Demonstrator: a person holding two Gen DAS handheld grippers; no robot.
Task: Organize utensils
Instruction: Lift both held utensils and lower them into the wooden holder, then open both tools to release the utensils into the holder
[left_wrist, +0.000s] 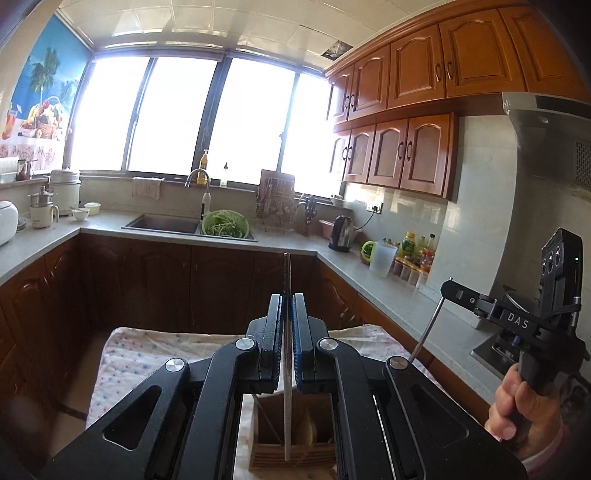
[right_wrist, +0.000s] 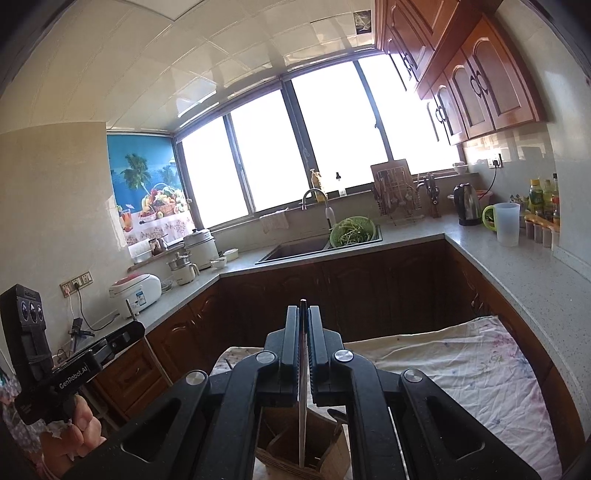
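A cloth-covered table (left_wrist: 155, 354) stands near, with a wooden holder (left_wrist: 291, 443) on it. Above the holder, the left gripper (left_wrist: 287, 295) clamps an upright chopstick (left_wrist: 287, 269), and the right gripper (right_wrist: 303, 308) clamps another thin utensil (right_wrist: 303, 406).

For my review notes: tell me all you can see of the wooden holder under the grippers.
The holder is a light wooden box, open on top, with a slatted lower front and inner dividers. It stands upright on the floral cloth, below both shut grippers. A thin metal utensil held by the left gripper hangs down into it. A pale utensil already leans inside.
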